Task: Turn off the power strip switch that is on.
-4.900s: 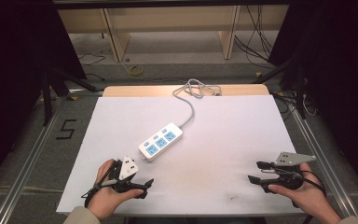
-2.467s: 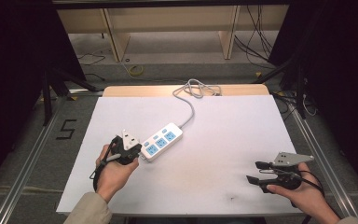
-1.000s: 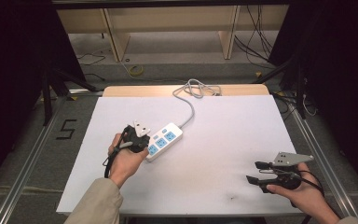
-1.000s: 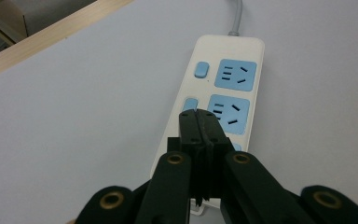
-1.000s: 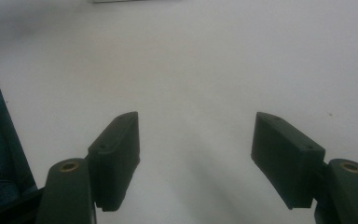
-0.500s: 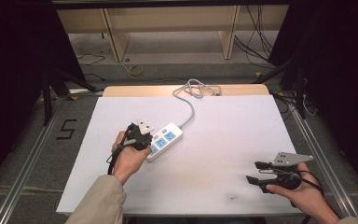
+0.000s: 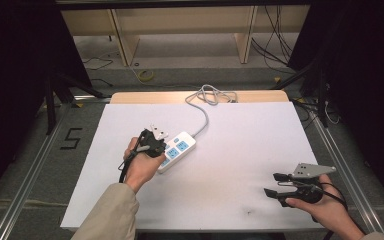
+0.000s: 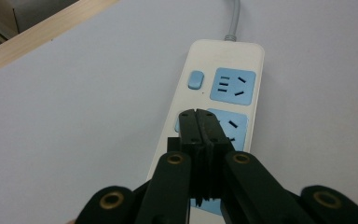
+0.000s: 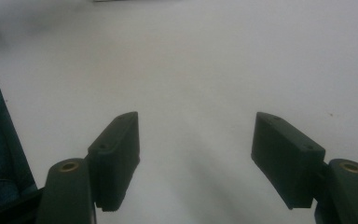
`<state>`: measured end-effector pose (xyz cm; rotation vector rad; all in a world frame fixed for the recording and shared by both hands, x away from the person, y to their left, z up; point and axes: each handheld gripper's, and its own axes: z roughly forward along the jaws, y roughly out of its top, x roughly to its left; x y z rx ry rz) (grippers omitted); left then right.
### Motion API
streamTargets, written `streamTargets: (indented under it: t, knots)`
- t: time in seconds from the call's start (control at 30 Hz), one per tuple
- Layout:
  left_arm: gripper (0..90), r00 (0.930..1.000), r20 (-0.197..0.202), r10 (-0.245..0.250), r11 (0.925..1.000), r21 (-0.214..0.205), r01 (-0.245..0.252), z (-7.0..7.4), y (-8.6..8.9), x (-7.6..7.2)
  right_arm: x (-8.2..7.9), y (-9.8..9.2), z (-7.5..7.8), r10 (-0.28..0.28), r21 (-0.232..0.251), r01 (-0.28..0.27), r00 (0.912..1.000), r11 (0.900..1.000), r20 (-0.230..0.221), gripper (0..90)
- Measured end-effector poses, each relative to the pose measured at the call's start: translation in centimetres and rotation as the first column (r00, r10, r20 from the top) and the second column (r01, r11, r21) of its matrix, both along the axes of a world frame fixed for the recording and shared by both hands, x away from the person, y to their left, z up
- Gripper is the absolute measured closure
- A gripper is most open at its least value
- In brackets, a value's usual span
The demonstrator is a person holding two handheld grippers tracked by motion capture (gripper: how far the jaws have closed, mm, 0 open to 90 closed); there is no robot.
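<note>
White table (image 7: 230, 150), left claw (image 8: 199, 122) shut over power strip (image 8: 242, 60)

black "5" marked on floor (image 7: 71, 139)

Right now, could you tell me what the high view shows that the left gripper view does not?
High view: the right hand-held gripper, jaws open, resting low on the table, and the coiled cord. Left gripper view: the strip's blue switch and socket slots close up. Both: the left hand-held gripper, jaws shut, over the power strip.
</note>
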<state>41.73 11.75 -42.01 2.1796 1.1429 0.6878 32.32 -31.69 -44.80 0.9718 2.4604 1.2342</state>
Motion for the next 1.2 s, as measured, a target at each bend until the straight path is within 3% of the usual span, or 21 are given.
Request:
streamTargets:
  t: [1.2]
  knots:
    - [89.9,0.9997,-0.024,0.009,1.0,0.003,-0.009,-0.6,-0.4,1.8,0.0,0.0,0.0,0.001,-0.001,-0.001,1.0,1.0,-0.005,32.6]
